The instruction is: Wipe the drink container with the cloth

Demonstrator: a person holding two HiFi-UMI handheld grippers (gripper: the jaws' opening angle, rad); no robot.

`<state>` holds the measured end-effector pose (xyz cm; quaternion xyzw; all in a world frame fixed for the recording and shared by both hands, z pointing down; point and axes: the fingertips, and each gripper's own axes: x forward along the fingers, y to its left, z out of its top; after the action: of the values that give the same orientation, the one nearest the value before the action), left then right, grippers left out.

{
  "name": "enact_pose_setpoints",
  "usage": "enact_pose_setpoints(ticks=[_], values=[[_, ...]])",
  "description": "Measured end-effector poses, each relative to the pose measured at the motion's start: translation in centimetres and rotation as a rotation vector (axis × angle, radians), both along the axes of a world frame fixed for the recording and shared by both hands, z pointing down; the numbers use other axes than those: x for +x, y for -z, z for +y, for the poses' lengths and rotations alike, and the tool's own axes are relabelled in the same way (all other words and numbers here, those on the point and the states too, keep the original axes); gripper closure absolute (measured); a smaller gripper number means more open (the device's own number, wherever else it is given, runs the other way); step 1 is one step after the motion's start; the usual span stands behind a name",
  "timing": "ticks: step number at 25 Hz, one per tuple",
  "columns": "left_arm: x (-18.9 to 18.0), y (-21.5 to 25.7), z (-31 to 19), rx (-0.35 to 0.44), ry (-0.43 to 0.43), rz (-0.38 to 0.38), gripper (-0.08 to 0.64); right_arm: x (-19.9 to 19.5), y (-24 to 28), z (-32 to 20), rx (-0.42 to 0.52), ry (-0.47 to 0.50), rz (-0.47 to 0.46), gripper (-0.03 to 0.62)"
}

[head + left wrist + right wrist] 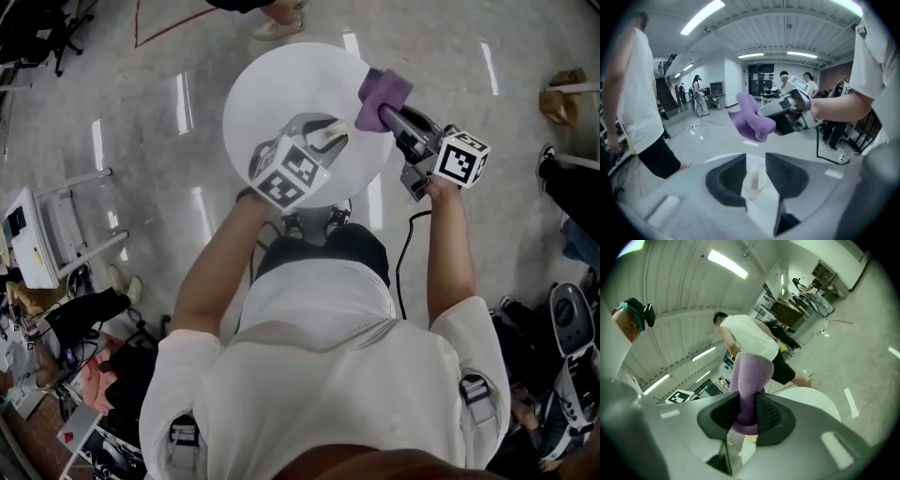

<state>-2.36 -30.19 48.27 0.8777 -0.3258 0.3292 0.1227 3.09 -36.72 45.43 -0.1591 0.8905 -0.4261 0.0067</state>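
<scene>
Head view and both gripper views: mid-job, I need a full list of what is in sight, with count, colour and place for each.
table: one, white, round, below both grippers
drink container: one, whitish and translucent, between the left gripper's jaws
cloth: one, purple, clamped in the right gripper, at the table's edge
cable: one, black, hanging below the right gripper
bystanders: several, far back in the room
left gripper: one, grey, over the table, jaws apart
right gripper: one, grey, jaws closed on the cloth
person: one, white shirt, holding both grippers
</scene>
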Motion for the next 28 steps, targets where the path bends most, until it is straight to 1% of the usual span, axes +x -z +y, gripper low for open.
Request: enact_pose_setpoints(ticks=[2, 5, 7, 11, 15, 18, 22, 25, 28], values=[[-0.6, 2.5, 0.4, 0.049, 0.016, 0.021, 0.446, 1.0, 2.6, 1.4, 0.055, -0.062, 0.007, 0.499], [-2.0, 5.7, 1.1, 0.110, 0.044, 0.035, 0.472, 1.9, 5.3, 3.5, 0.153, -0.141, 0.074, 0.499], [-3.3, 8.1, 1.8, 0.150, 0.071, 0.055, 0.497, 2.0, 7.2, 4.7, 0.208, -0.175, 0.098, 0.500], [-5.3, 14.0, 3.9, 0.243, 0.144, 0.125, 0.554, 3.1, 11.8, 7.7, 0.285, -0.227, 0.130, 0.500], [-6.7, 19.2, 6.0, 0.322, 0.202, 0.191, 0.557, 4.8, 16.9, 10.2, 0.369, -0.297, 0.140, 0.500], [-8.0, 22.9, 8.1, 0.375, 0.231, 0.235, 0.557, 5.6, 20.9, 11.9, 0.454, -0.358, 0.142, 0.500], [-11.5, 28.0, 10.3, 0.456, 0.303, 0.303, 0.557, 5.2, 25.5, 14.1, 0.550, -0.392, 0.134, 0.500], [-14.3, 30.8, 12.1, 0.507, 0.343, 0.305, 0.557, 4.1, 28.2, 15.9, 0.600, -0.405, 0.121, 0.500], [-16.0, 32.6, 13.7, 0.546, 0.359, 0.306, 0.557, 3.1, 30.2, 17.4, 0.641, -0.420, 0.112, 0.499]])
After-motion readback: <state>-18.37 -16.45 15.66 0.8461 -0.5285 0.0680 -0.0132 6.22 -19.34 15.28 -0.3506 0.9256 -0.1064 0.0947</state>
